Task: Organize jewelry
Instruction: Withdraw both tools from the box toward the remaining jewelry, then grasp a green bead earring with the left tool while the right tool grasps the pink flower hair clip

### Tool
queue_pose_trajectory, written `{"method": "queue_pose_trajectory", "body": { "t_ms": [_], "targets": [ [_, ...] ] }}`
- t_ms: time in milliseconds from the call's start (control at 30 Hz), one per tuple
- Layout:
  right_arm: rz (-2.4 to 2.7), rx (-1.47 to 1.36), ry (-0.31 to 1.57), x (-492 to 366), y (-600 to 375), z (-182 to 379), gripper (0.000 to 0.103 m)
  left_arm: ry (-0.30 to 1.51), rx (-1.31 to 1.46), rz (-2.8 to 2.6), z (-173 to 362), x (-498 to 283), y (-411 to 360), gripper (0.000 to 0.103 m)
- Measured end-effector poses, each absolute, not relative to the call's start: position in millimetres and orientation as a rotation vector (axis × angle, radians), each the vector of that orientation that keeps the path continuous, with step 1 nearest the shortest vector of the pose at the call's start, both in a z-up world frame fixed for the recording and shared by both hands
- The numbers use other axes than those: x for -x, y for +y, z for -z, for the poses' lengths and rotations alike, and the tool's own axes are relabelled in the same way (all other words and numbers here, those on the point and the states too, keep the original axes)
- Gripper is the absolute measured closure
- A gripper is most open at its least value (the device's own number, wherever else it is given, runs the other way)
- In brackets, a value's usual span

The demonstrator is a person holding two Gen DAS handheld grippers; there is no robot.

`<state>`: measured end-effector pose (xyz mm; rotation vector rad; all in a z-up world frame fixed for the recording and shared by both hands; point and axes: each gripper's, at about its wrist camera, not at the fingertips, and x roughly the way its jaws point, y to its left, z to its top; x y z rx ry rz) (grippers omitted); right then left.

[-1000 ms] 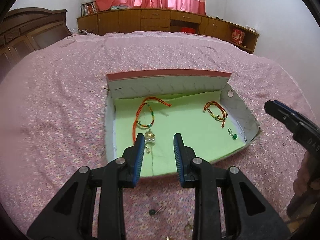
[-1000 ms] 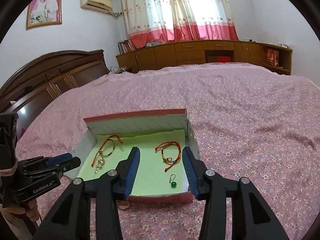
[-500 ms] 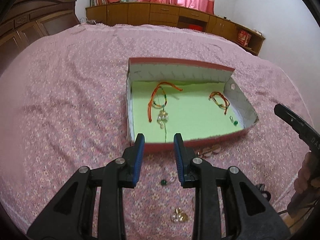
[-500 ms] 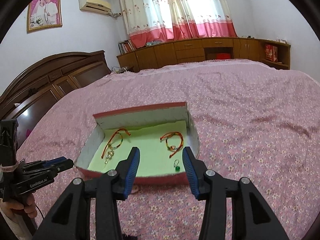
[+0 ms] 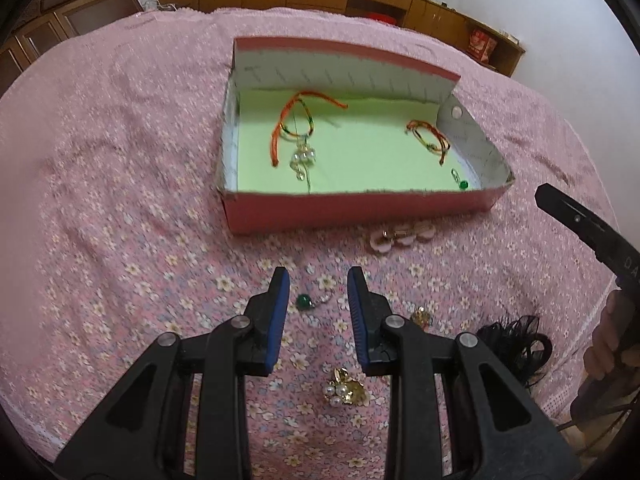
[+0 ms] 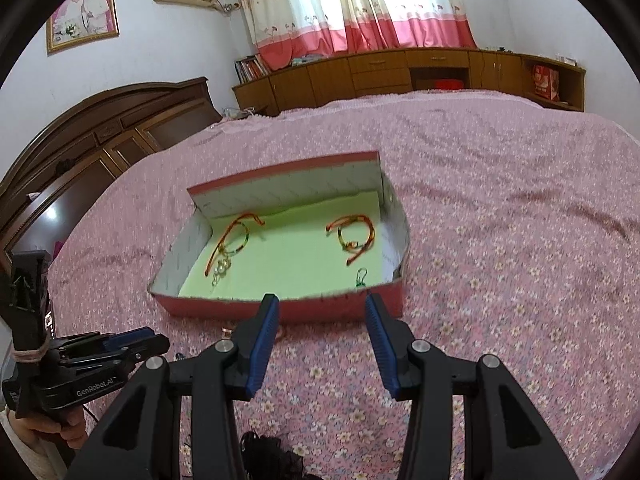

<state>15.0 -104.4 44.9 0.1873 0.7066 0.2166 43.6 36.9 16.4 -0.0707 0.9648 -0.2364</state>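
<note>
Jewelry is spread in two places on a pink flowered bedspread [image 5: 120, 200]. Inside a shallow red box [image 5: 360, 212] with a pale green floor, seen at upper centre of the left wrist view, an orange cord bracelet with pearl beads [image 5: 298, 136] is laid at the left, a second orange cord bracelet [image 5: 430, 142] at the right, and a small green-bead earring [image 5: 460, 182] in the near right corner. Just below the box's front wall, pink petal-shaped earrings [image 5: 400, 236] are seen on the bedspread. Lower in the frame a loose green-bead earring [image 5: 310, 301] is lying between the fingertips of the left hand-held gripper [image 5: 314, 280], whose blue pads are parted and not touching it. A gold and pearl piece [image 5: 346, 392] is found near the bottom centre, a smaller gold piece [image 5: 422, 317] just right of the right finger, and a black hair tie [image 5: 516, 344] at the lower right.

In the right wrist view the right hand-held gripper [image 6: 320, 306] is held with its pads well apart and nothing between them, over the bedspread just in front of the box. A wooden headboard [image 6: 100, 140] is seen at the left of that frame.
</note>
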Motion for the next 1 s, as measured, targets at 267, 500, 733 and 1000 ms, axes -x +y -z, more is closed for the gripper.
{"method": "queue_pose_trajectory", "body": {
  "t_ms": [267, 500, 733, 1000],
  "targets": [
    [-0.230, -0.191, 0.743, -15.4, -100.1, -34.2, 0.055, 1.003, 0.061, 0.238, 2.8, -44.5, 33.7, 0.082],
    [-0.243, -0.189, 0.769, -16.5, -94.6, -26.0, 0.055, 1.007, 0.044, 0.248, 13.8, -46.7, 28.7, 0.082],
    [-0.248, -0.187, 0.786, -17.5, -92.0, -20.9, 0.055, 0.982, 0.021, 0.248, 20.6, -47.8, 26.3, 0.091],
    [-0.258, -0.178, 0.806, -20.3, -86.0, -17.7, 0.055, 0.962, 0.046, 0.269, 17.3, -47.9, 26.0, 0.102]
  ]
}}
